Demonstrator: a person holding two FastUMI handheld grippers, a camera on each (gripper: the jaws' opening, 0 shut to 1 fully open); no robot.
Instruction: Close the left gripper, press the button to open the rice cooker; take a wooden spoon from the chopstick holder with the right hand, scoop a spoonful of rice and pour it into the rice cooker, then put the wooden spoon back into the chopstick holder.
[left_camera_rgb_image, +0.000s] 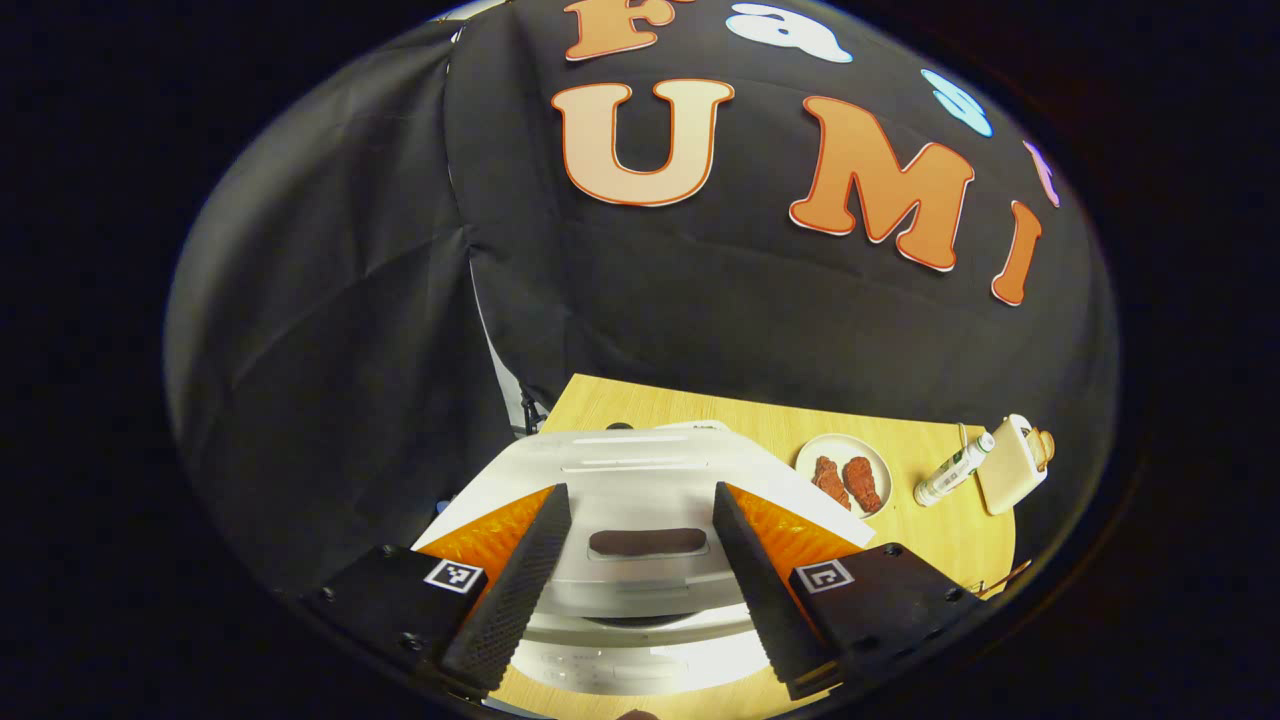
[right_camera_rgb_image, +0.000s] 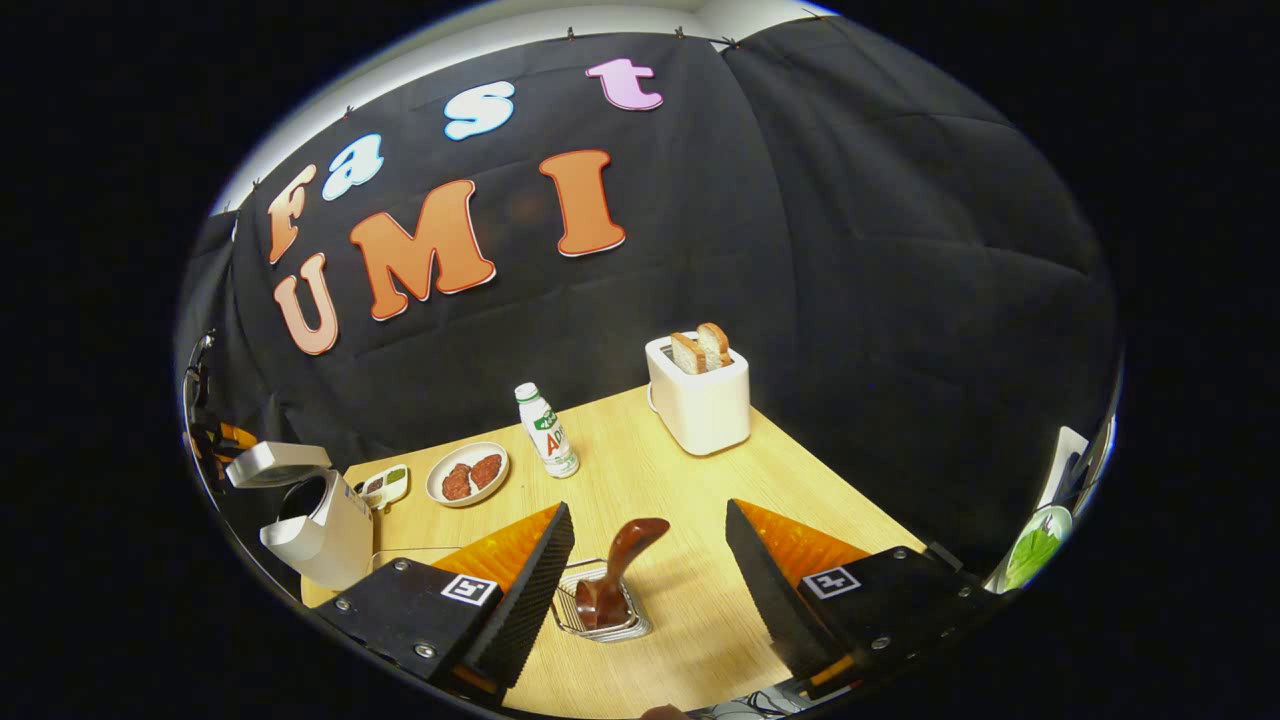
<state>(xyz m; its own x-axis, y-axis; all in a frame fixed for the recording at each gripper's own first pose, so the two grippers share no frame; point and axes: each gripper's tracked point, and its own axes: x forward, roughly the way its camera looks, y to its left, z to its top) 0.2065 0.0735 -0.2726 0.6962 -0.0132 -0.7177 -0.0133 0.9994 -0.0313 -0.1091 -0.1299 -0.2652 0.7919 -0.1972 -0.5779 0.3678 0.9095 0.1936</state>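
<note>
In the right gripper view, the right gripper (right_camera_rgb_image: 640, 575) is held released, its jaws spread wide on either side of the chopstick holder (right_camera_rgb_image: 600, 612), which stands low between them at about six o'clock. The wooden spoon (right_camera_rgb_image: 622, 570) is seen standing in that wire holder, its dark handle leaning up toward one o'clock; nothing is grasped. The spread is judged to be kept so that the handle can be approached from both sides.

Farther off on the table (right_camera_rgb_image: 690, 480), a plate of fried pieces (right_camera_rgb_image: 467, 474) and a bottle (right_camera_rgb_image: 546, 430) are set at eleven o'clock, a toaster (right_camera_rgb_image: 700, 395) with bread at twelve. At nine o'clock the rice cooker (right_camera_rgb_image: 320, 520) is seen with its lid raised, so the button step is judged done.

In the left gripper view, the left gripper (left_camera_rgb_image: 640, 570) is likewise released, hovering over the rice cooker's white lid (left_camera_rgb_image: 640, 480), with a dark recess (left_camera_rgb_image: 647, 542) framed between the jaws. Whether anything is touched cannot be told. No rice supply can be made out.
</note>
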